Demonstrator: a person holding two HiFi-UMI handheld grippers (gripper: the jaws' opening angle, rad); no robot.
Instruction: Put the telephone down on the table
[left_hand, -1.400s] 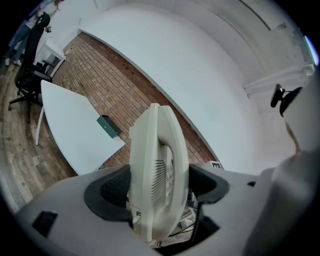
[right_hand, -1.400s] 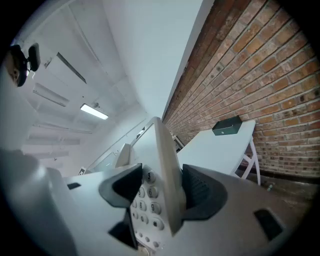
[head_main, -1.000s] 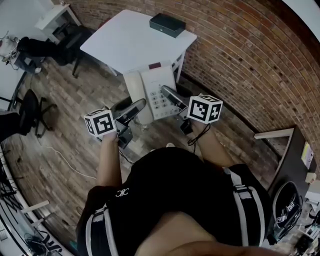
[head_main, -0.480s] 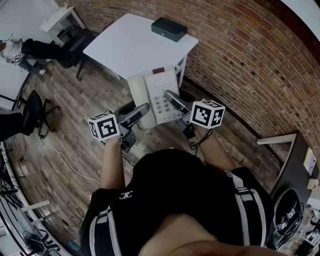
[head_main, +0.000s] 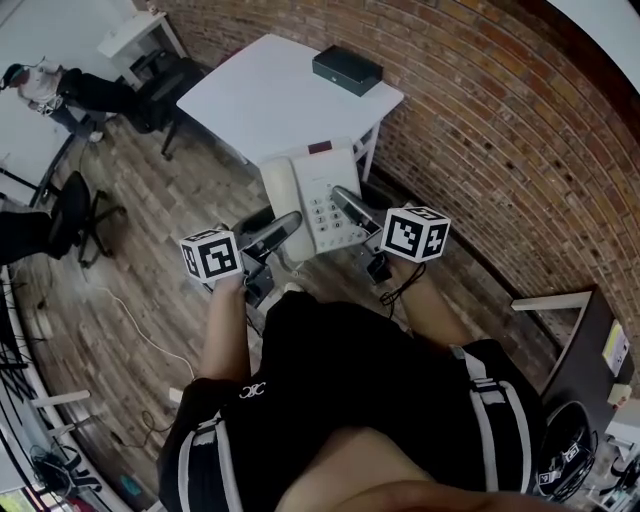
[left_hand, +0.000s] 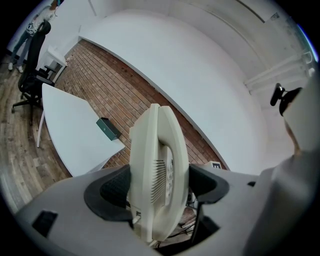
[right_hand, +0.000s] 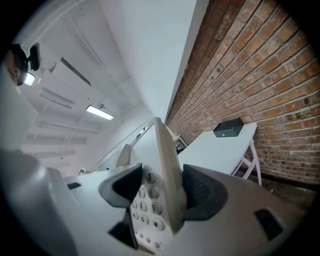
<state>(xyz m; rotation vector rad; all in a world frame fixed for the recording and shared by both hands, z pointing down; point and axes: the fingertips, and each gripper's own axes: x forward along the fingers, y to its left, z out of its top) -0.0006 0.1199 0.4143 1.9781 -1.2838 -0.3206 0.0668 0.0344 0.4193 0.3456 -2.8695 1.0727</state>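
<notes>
- The telephone hung in the air at 12 o'clock from the person's body, carried between both grippers and not resting on the white table.
- In the head view, the table lay beyond it at about 11 o'clock. The telephone's far end showed just short of the table's near edge.
- The left gripper took the handset side, at roughly 8 o'clock on the telephone's body. Its jaws were part-way closed, and both dark pads pressed against the cream shell, which stood edge-on between them.
- The right gripper clamped the keypad side, at about 4 o'clock on the telephone. One pad sat on the key face beside the number buttons and the other on the underside, with the jaws only as far apart as the casing was thick.
- A black box sat on the table at its 1 o'clock corner, well apart from the telephone.
- Wooden floor lay below the grippers.
</notes>
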